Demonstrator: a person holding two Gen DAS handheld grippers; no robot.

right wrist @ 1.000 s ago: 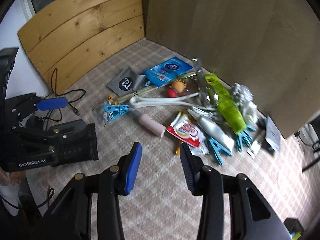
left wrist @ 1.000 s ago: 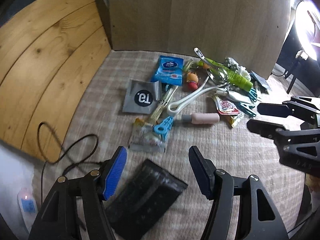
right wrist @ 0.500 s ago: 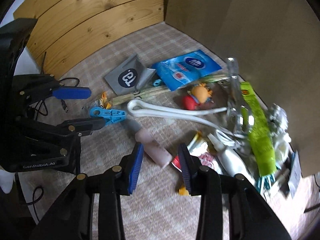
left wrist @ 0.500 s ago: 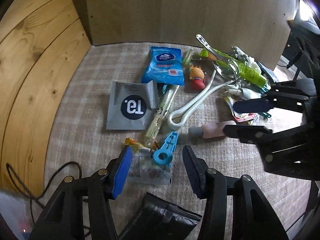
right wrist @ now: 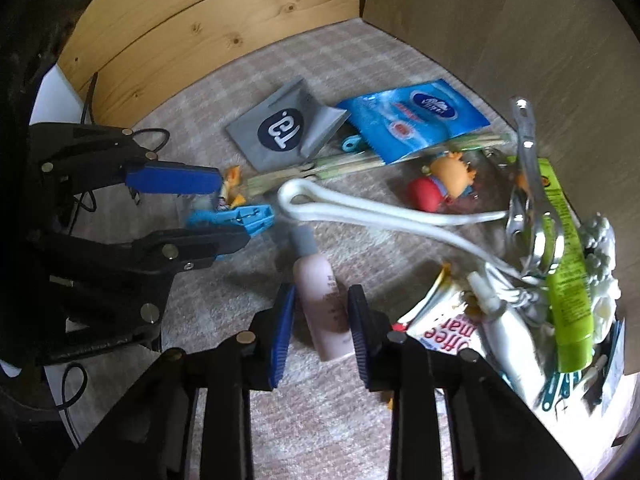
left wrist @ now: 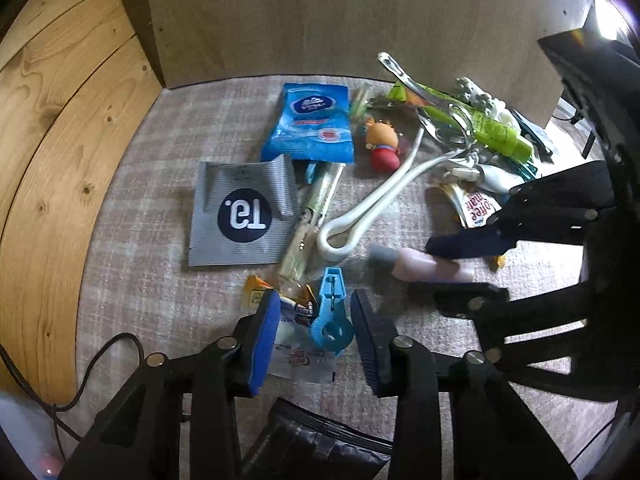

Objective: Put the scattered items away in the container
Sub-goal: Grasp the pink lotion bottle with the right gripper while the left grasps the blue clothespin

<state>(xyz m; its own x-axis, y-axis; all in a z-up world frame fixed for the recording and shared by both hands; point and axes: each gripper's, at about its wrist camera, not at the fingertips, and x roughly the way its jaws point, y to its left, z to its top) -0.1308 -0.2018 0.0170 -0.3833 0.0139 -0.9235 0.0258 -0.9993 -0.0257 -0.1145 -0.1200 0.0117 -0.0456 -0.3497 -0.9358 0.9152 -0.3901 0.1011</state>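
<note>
Left claw (left wrist: pixel 314 330) closing astride blue clothespin (left wrist: pixel 331 312) on bench (left wrist: pixel 160 280), pads not yet touching. Right claw (right wrist: pixel 320 328) closing astride pink bottle (right wrist: pixel 322 304); contact unclear. Container not visible.

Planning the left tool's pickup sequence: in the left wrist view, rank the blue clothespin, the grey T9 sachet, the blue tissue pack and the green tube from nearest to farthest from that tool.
1. Blue clothespin: between the closing fingers of the left tool.
2. Grey T9 sachet: beyond it, to the left.
3. Blue tissue pack: farther back, centre.
4. Green tube: far right, in the pile by the back wall.
</note>
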